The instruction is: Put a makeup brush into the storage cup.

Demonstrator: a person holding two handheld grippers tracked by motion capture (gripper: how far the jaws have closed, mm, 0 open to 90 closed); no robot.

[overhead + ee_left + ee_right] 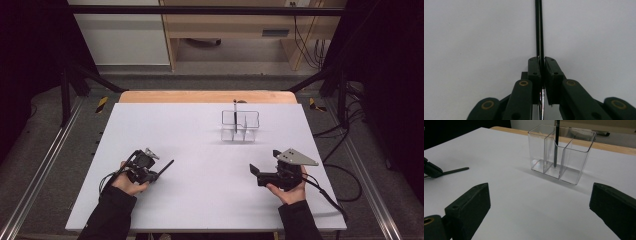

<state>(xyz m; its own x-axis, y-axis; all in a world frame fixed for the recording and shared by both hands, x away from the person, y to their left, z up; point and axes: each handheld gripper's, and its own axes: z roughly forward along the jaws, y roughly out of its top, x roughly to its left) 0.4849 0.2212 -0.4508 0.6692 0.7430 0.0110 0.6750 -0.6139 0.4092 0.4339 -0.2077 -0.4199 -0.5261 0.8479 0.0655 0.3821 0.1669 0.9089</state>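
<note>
Your left hand-held gripper point(542, 65) has its jaws clamped tight on a thin black pen point(539, 27); the left gripper view shows the shaft running straight out past the pads, with a silvery stretch behind them. From the high view, that pen point(166, 167) slants out over the white table point(200, 200), low at your left. Your right hand-held gripper point(539, 205) is spread wide, holding nothing. Its view shows what the high view blurs: a clear divided holder point(571, 162) with a second pen point(556, 147) standing in it.
</note>
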